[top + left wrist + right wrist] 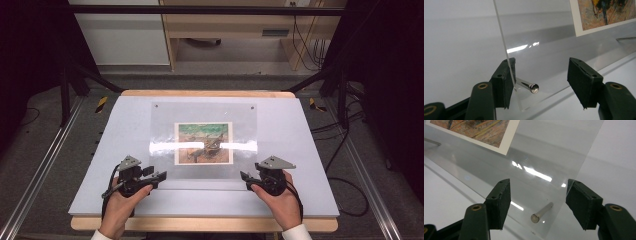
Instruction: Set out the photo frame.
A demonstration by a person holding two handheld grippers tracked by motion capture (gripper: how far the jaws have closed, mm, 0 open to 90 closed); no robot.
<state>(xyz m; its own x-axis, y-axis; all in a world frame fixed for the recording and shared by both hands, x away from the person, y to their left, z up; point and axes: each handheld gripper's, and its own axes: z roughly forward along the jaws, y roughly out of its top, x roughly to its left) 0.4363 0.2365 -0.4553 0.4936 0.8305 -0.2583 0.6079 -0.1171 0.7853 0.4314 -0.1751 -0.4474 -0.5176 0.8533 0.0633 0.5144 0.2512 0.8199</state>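
Both hands rest low at the near table edge, the left gripper [161, 176] and right gripper [244, 176] each with jaws spread wide and empty, straddling a near corner of the clear acrylic frame [204, 112]. The frame lies flat mid-table over a painted print [203, 143]; it looks rigid, slick and scratch-prone. Best grasped by its edges near each metal standoff pin [528, 85].
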